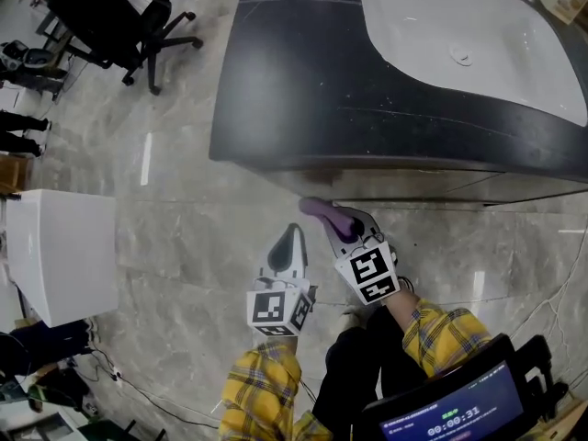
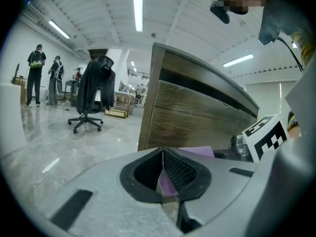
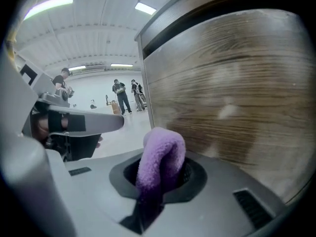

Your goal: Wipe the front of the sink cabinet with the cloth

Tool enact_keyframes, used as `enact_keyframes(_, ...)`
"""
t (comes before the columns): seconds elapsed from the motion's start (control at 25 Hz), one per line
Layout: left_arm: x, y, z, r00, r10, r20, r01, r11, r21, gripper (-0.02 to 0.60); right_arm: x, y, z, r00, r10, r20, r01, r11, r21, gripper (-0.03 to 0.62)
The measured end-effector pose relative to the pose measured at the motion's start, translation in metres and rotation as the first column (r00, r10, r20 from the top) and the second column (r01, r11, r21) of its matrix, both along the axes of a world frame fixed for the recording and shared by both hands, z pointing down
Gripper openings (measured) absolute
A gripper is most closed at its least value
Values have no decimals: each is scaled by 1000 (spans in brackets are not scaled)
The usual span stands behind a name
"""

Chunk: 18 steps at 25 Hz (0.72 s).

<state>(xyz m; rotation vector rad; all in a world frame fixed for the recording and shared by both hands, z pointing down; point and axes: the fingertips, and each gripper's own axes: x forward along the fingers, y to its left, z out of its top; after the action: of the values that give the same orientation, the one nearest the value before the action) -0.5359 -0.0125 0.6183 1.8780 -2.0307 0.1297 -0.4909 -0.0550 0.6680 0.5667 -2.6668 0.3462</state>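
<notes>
- The right hand-held gripper [image 1: 342,226] pinches a fluffy purple cloth [image 3: 160,154] just beside the brown wood-grain sink cabinet front [image 3: 232,93].
- The left hand-held gripper [image 2: 163,157] has its jaws together and holds nothing.

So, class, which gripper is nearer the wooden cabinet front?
Right. The right gripper, shut on the purple cloth, is close to the cabinet front; the left gripper sits further back from it.

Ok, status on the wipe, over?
Left gripper shut, empty, off the cabinet. Right gripper shut on purple cloth, close against wooden cabinet front; contact unclear. Nothing in the way.
</notes>
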Motion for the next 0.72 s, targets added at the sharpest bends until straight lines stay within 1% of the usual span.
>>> enact_keyframes(0.16,1,-6,7,1000,19,7,-20,1000,10,9,0,-12,9,999,34,-5,-34,999,15,41)
enact_keyframes(0.36,8,-11,15,999,47,11,-47,999,1,8,9,-21,9,998,59,5,-59,998,14,41)
enact_keyframes(0.52,25,-24,15,997,77,10,-77,997,6,8,31,-32,7,996,91,8,-91,996,18,41)
enact_keyframes(0.72,57,-49,20,990,137,9,-138,990,12,8,63,-48,7,991,135,15,-135,991,23,41)
